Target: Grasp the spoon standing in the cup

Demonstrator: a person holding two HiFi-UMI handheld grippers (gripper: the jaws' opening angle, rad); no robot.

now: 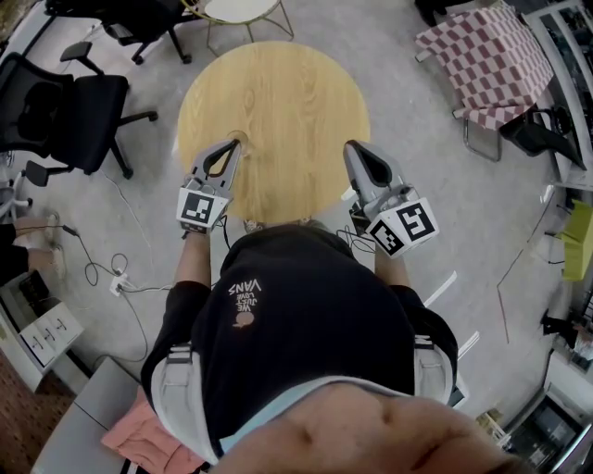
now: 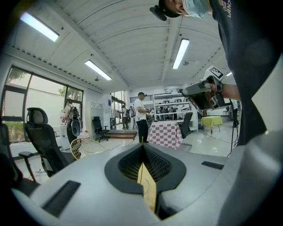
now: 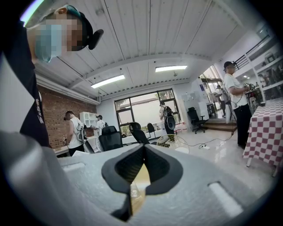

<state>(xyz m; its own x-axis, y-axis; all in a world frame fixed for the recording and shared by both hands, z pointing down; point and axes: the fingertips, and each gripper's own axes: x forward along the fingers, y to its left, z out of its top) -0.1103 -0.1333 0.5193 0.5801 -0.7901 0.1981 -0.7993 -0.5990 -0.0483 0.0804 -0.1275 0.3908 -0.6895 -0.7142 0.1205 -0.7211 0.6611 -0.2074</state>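
Before us stands a round table (image 1: 273,93); our left gripper (image 1: 232,146) is held at its near left rim, our right gripper (image 1: 352,148) at its near right rim, the two well apart; an office chair (image 1: 65,111) stands left of the table; a wire-framed stool (image 1: 239,11) lies behind it; a cloth-covered table (image 1: 491,60) sits far right; cables (image 1: 102,268) trail on the floor (image 1: 445,185) at our left.

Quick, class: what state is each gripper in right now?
Left gripper: closed, holding nothing.
Right gripper: closed, holding nothing.
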